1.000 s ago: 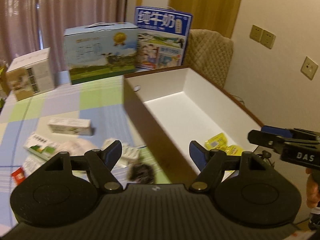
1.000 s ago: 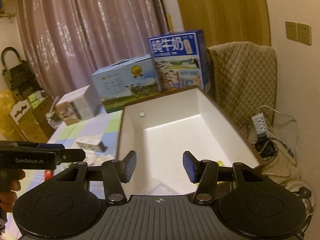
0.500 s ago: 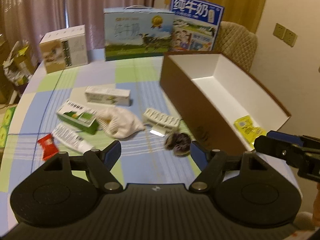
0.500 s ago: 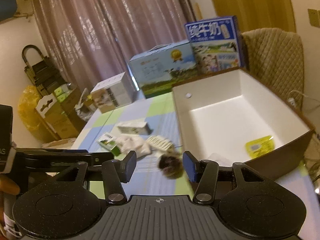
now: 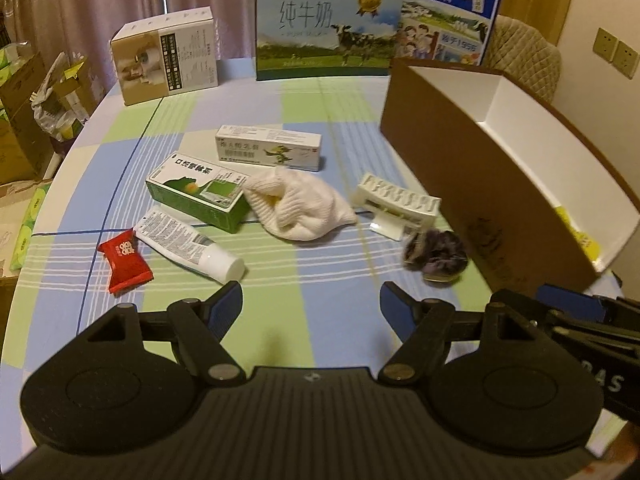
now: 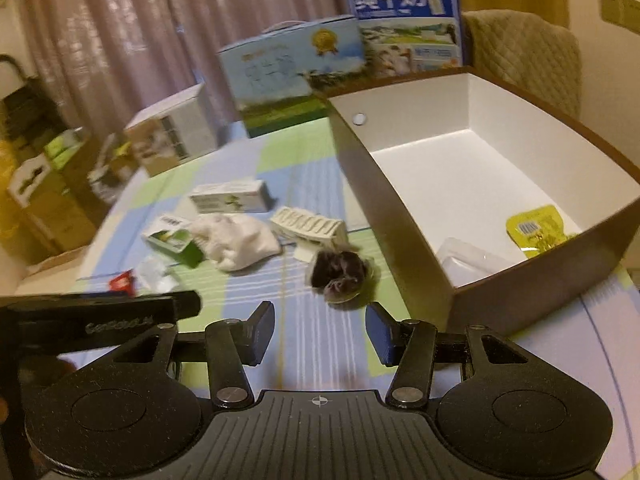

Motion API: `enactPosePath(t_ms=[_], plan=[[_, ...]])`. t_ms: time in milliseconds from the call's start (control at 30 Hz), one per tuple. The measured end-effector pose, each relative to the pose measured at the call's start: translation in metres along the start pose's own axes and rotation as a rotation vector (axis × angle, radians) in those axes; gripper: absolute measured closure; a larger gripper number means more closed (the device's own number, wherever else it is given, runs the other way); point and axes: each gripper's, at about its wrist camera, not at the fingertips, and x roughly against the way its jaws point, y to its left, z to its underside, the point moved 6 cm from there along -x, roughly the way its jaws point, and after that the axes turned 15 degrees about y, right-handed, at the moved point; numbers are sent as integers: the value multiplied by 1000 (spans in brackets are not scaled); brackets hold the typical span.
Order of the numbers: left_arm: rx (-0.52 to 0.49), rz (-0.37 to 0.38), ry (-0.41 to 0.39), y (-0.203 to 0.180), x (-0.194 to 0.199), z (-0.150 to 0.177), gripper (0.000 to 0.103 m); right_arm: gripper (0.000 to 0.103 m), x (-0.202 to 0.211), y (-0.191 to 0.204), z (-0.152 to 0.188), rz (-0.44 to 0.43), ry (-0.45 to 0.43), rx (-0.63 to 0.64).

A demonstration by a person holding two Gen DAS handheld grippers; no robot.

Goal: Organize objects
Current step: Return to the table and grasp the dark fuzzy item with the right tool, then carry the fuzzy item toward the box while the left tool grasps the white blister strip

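Loose items lie on the checked tablecloth: a red candy packet (image 5: 124, 256), a white tube (image 5: 188, 245), a green box (image 5: 198, 191), a white box (image 5: 269, 147), a cream knit cloth (image 5: 298, 208), a white ribbed rack (image 5: 396, 204) and a dark scrunchie (image 5: 436, 256) (image 6: 340, 270). The brown box with a white inside (image 5: 520, 152) (image 6: 472, 184) holds a yellow packet (image 6: 536, 230) and a clear wrapper (image 6: 468, 260). My left gripper (image 5: 311, 308) is open over the near tablecloth. My right gripper (image 6: 320, 330) is open just short of the scrunchie. Neither holds anything.
Two milk cartons (image 5: 328, 24) (image 5: 444, 12) and a small appliance box (image 5: 168, 54) stand along the table's far edge. A quilted chair (image 6: 524, 56) is behind the brown box. Cardboard boxes (image 5: 24, 112) crowd the floor at left.
Both grippers have pulled back and swung left from over the brown box toward the loose items. Both stayed open with nothing in them.
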Motion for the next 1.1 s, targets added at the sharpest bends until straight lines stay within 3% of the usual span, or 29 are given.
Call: enactPosePath(t_ms=[333, 467, 667, 800, 1100], plan=[[43, 21, 3, 30, -37, -16, 31, 56, -51, -1, -1, 142, -92, -156], [50, 23, 13, 37, -48, -17, 32, 61, -69, -7, -5, 173, -100, -195], [58, 23, 18, 43, -56, -16, 32, 74, -86, -12, -10, 157, -126, -202], [55, 25, 21, 43, -58, -14, 32, 97, -85, -11, -11, 123, -131, -174], [49, 32, 10, 39, -48, -9, 32, 99, -17, 8, -4, -5, -212, -9]])
